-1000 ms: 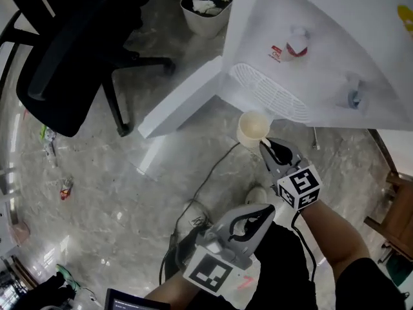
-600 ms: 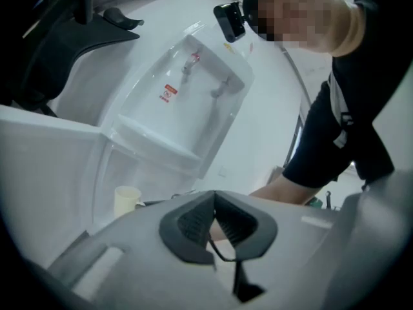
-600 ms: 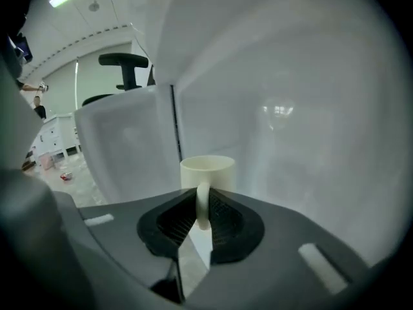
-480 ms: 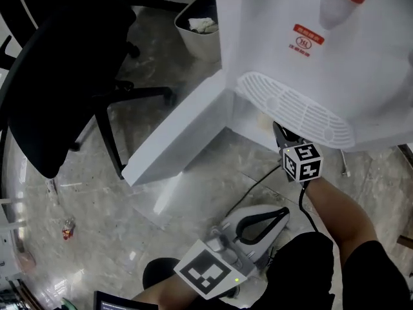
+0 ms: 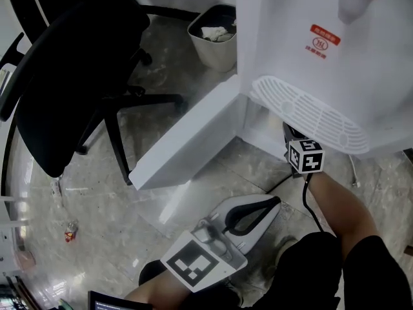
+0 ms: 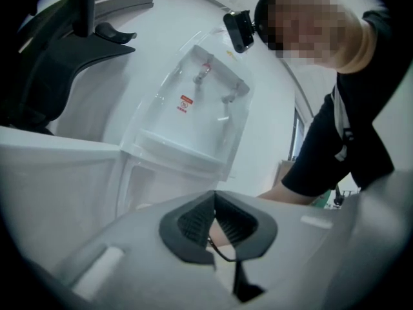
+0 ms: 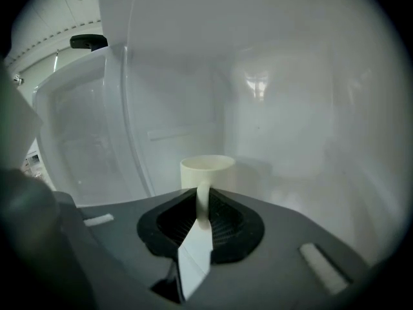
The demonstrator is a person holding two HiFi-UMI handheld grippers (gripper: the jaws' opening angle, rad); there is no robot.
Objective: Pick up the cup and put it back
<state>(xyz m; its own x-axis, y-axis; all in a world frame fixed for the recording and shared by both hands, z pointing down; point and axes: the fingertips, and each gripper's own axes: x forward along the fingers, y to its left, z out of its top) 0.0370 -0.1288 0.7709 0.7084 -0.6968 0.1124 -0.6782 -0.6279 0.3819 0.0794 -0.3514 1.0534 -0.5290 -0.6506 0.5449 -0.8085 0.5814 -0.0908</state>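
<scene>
Our right gripper (image 7: 202,197) pinches the cream cup (image 7: 208,169) by its handle. The cup stands upright just ahead of the jaws, inside the water dispenser's lower cabinet (image 7: 290,108). Our left gripper (image 6: 214,197) is pressed together, empty.

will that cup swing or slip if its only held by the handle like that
Likely rigid: the cup looks like a hard mug, upright in the right gripper. It may pivot a little, since the jaws pinch only its thin handle. Its smooth surface suggests some slip.
</scene>
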